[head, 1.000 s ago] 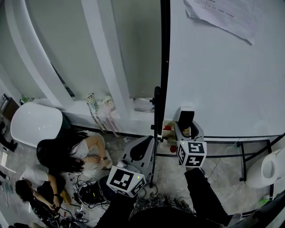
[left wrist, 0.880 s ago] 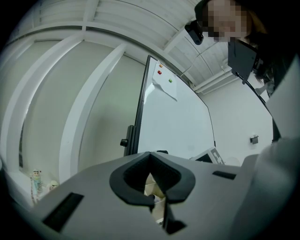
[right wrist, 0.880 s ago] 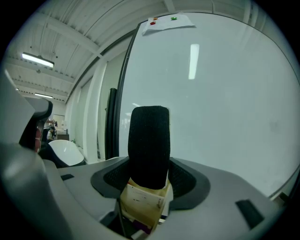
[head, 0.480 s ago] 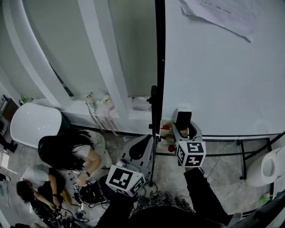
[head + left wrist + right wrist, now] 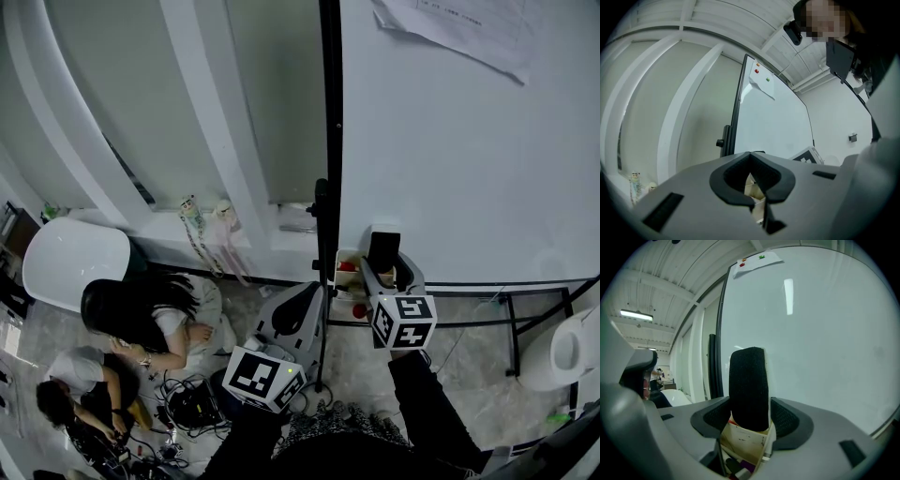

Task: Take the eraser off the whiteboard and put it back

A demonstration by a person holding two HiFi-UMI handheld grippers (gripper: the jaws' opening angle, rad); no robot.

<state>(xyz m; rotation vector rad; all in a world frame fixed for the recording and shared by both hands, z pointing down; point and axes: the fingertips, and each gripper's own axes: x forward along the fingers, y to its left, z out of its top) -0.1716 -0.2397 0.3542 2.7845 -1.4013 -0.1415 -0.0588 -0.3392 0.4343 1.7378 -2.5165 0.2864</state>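
The black eraser stands upright between the jaws of my right gripper, and both pads press on its sides. It is held just in front of the whiteboard, above a cream box of markers. In the head view the right gripper holds the eraser at the lower left corner of the whiteboard. My left gripper hangs lower and to the left with nothing in it. In the left gripper view its jaws are closed together, pointing toward the board's black frame.
A paper sheet is pinned at the top of the board. The board's stand runs along the floor. Two people sit on the floor at the left among cables, near a white chair. A white seat stands at the right.
Both grippers keep their places, the right one still shut on the eraser. A person on the floor has moved an arm. The view has shifted slightly.
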